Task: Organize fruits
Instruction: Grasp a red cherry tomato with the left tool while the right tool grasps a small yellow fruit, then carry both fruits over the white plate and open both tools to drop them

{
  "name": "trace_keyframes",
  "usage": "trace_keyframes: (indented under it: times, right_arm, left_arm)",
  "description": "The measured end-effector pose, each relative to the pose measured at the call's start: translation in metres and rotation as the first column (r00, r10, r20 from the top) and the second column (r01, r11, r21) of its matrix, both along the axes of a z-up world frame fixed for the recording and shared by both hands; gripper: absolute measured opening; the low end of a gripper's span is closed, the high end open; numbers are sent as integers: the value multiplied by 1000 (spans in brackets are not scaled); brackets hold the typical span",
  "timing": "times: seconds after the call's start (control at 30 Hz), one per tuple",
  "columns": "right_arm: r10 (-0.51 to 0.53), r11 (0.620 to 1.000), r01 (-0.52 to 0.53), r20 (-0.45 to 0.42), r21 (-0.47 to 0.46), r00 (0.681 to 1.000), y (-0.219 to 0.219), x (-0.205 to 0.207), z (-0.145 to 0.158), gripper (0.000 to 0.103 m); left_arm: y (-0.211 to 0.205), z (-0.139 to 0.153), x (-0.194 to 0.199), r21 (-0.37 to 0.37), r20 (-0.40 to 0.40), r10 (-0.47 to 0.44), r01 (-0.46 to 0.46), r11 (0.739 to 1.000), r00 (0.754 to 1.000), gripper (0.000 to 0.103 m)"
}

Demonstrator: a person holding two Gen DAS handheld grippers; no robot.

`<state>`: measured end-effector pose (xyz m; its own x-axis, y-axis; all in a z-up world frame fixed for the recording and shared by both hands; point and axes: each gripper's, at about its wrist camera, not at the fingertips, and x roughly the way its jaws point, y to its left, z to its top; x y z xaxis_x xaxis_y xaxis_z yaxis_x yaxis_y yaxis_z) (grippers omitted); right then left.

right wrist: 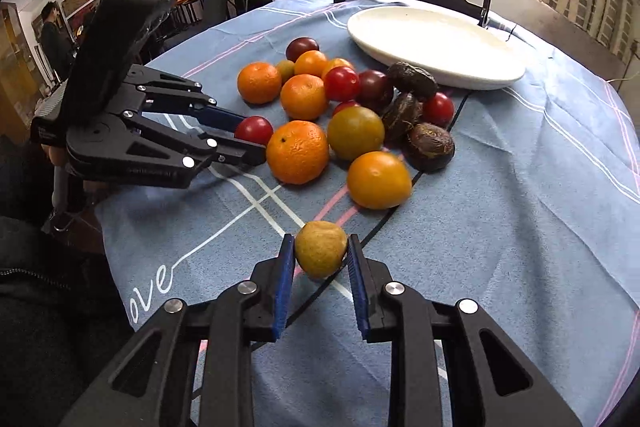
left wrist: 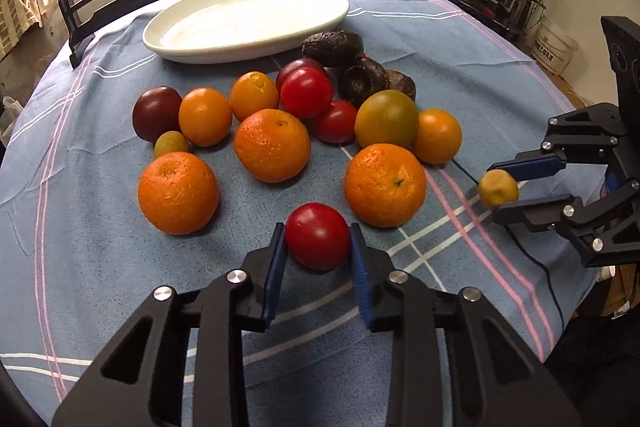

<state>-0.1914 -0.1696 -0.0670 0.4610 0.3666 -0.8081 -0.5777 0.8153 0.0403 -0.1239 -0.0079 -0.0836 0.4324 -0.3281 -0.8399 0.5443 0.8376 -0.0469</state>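
Fingers of the left gripper (left wrist: 319,241) clench a small round red tomato (left wrist: 318,235) at six o'clock of the fruit pile, low over the blue checked cloth of the worktop (left wrist: 100,267). Those of the right gripper (right wrist: 320,253) grasp a small wrinkled yellow-green fruit (right wrist: 321,248) at about four o'clock of the pile. Both picks look made; neither fruit is clearly lifted. Next, I judge, comes a lift and carry to the empty white oval ceramic plate (left wrist: 332,15) at twelve o'clock, clearing the large oranges (left wrist: 385,185) between.
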Motion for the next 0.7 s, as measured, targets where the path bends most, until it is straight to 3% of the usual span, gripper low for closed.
trace_keyframes:
  times: [0.17,0.33,0.5,0.7]
  right_arm:
    - [0,1000,0,4,9,1000,-5,9,9,26]
    - [2,1000,-2,84,5,996,-5,35,39,26]
    - [-48,998,38,183,59,982,-5,90,80,26]
    - [-145,986,127,180,104,973,-3,178,90,26]
  left_arm:
    - [4,12,-5,6,27,-12,12,1000,1000,29]
    - [5,57,13,0,138,12,-12,1000,990,30]
    - [-8,100,74,-29,223,85,-81,996,971,30]
    - [-27,103,168,1,179,183,-186,983,967,30]
